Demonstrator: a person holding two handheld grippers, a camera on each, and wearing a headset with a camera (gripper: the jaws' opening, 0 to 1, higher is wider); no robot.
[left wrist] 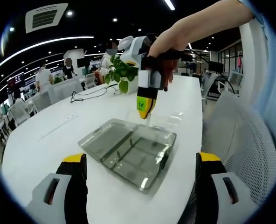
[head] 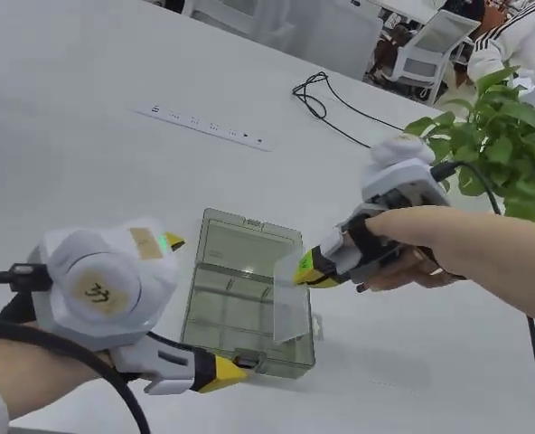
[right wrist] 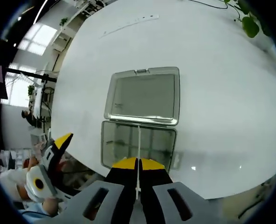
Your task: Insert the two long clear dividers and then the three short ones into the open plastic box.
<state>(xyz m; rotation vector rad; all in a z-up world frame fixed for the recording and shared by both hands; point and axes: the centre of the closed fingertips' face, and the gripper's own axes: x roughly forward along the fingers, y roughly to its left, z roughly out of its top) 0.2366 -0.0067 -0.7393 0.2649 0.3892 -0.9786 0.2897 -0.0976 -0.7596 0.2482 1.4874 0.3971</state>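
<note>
One clear divider (head: 291,314) pinched in right claw (head: 307,269) above box (head: 249,220), left claw (head: 204,306) spread wide beside box; most inserting seemingly left.

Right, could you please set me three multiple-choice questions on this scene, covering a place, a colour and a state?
1. Where is the divider?
A) in the right tongs, above the box
B) flat inside the box
C) beside the box
2. Colour of the tong tips?
A) red
B) yellow
C) blue
3. The left tongs are:
A) shut on the box
B) shut, empty
C) open
1 A: the right tongs pinch it over the box. 2 B: visible tips are yellow. 3 C: they stand wide open.
</note>
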